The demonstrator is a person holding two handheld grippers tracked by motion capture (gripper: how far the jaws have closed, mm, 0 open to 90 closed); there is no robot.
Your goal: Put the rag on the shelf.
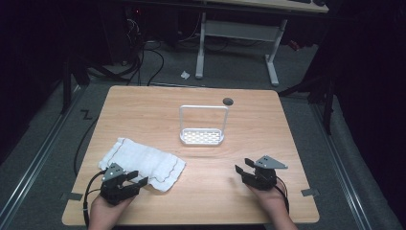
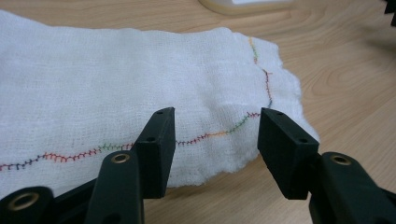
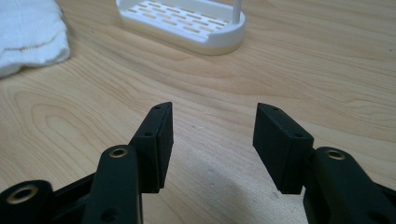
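Nearest the person, both hands sit at the front edge of the worktop [image 1: 201,201], each holding a pair of tongs. The left tongs [image 1: 136,178] are spread wide with nothing pinched, and they hover right over the near edge of the cloth [image 1: 143,163]. In the left gripper view the two black jaws stand apart with the cloth's hem behind and between them; the tips look just above the fabric, but I can't tell for sure if they're brushing it. That hem has a wavy line of multicoloured stitching [image 2: 210,135] running along it and turning up at the corner.

The right tongs [image 1: 245,165] are also released, jaws wide, empty. They're over bare wood, well apart from the cloth, pointing toward the middle of the worktop. The grey three-cornered plate on top shows nicely from above.

So the cloth: white, gauzy, folded into a rough rectangle, lying flat on the front left part of the worktop, slanted a bit, with its near corner under the left tongs. From the right gripper view you catch just one end of it at the upper left.

Further back, about the middle, stands a white rack [image 1: 202,136], a slotted oval base with a tall thin frame rising off it. It's clear of the cloth and both tongs. Just behind it there's a small dark round hole [image 1: 228,101] in the worktop.
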